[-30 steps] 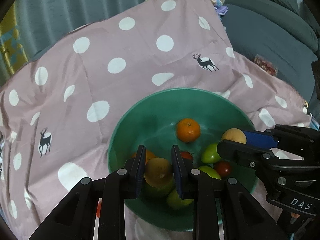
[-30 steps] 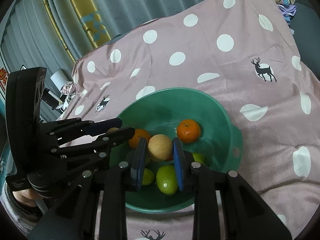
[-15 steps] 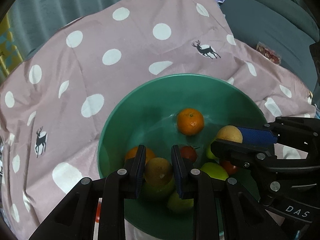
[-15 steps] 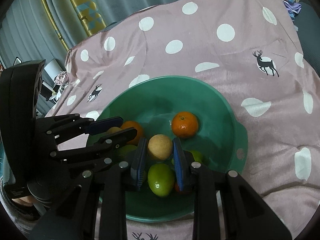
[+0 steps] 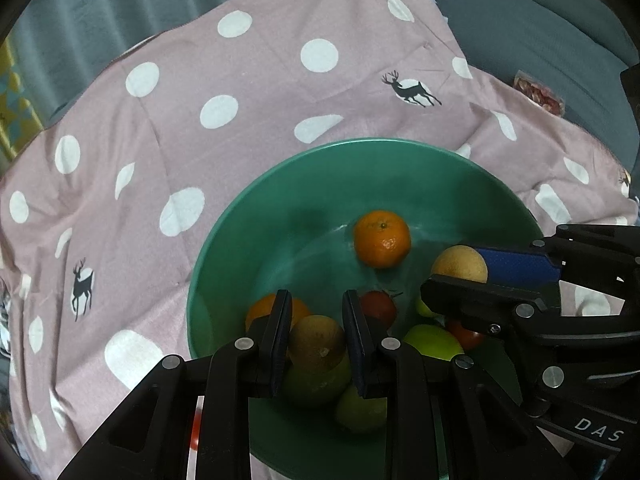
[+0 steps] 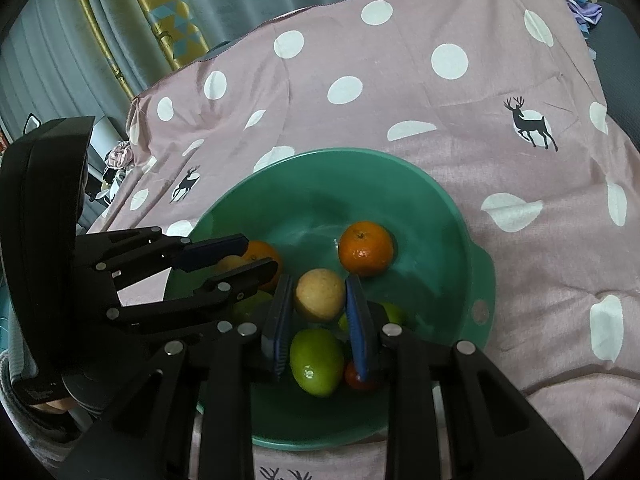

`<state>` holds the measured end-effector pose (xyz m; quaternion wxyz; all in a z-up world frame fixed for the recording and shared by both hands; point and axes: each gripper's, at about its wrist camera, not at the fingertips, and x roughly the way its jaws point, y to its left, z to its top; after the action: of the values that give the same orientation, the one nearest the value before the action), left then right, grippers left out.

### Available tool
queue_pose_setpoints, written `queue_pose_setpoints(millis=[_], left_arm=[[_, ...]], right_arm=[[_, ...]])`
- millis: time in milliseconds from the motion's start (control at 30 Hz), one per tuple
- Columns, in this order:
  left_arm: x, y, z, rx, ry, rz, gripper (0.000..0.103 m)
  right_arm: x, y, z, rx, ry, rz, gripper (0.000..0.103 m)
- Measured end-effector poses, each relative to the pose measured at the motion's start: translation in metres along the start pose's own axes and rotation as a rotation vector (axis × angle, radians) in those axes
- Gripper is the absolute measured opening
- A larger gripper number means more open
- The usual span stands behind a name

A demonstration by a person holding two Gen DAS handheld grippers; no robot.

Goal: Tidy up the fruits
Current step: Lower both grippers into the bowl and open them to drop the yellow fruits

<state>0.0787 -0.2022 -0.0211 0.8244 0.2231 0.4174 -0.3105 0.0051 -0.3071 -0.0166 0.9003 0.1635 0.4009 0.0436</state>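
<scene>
Clamped on a firm, round, slip-prone tan fruit each, my left gripper [image 5: 316, 340] and right gripper [image 6: 320, 312] squeeze across the widest middle, over the limes [image 6: 316, 362] in the green bowl [image 6: 460, 280], mandarin [image 6: 365, 248] beyond.

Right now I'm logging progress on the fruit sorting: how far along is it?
Done: nothing visibly sorted; the pink cloth around the bowl is bare of fruit. In hand: the left gripper and right gripper each clamp a yellowish fruit over the bowl. Left: an orange, green fruits and red ones remain inside.
</scene>
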Motion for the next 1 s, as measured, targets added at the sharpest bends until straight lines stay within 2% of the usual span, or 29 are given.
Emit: queue_pose_setpoints(millis=[1000], left_arm=[[0.0067, -0.0002, 0.0013, 0.019, 0.041, 0.023, 0.026]], right_arm=[[0.0037, -0.0002, 0.0007, -0.007, 0.006, -0.010, 0.027]])
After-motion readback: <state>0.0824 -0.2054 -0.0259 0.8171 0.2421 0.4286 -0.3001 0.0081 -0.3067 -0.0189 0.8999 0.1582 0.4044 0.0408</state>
